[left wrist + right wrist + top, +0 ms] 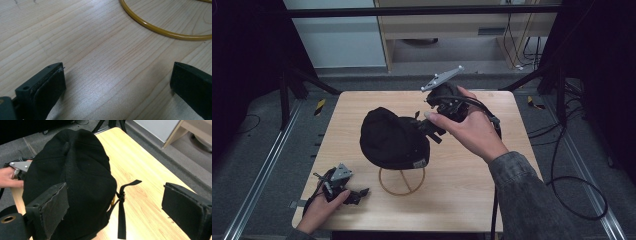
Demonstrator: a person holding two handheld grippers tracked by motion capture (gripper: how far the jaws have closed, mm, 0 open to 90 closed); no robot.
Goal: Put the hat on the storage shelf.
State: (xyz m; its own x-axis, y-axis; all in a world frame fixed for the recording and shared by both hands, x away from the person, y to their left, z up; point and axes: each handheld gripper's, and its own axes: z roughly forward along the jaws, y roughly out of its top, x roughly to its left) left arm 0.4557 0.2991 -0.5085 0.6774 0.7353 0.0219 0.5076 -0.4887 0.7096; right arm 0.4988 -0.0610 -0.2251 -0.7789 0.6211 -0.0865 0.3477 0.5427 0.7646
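**Black cap on wire stand, both claws apart, neither holding**

High view: we see a black cap (393, 139) sitting on a yellow wire stand (402, 182), roughly mid-surface on the light wood surface (472, 190). Stand's ring base shows below the cap, toward the person's side. R claw (433, 129) is up off the surface at the cap's right/back edge, very close to the fabric; touching or not, we can't tell from here. R hand (472, 131) wraps the gripper body, grey plate on top tilted up. L claw (360, 193) sits low at the front-left corner of the surface, well apart from the cap, L hand (323, 207) on it. Cable trails off the R gripper down the right side.

L gripper view: we see L claw (117, 82) w/ jaws wide apart, nothing btwn them, just bare wood. Arc of the stand ring (160, 30) ahead at top right, clear of the jaws.

R gripper view: R claw (115, 205) jaws apart, not clamped. Cap (75, 170) is in front of the left jaw & partly btwn the two. Its back strap (121, 215) hangs down in the gap, loose end lying on the surface. Right jaw stands over bare wood, apart from the cap. L hand (8, 178) & its gripper plate peek out behind the cap at left.
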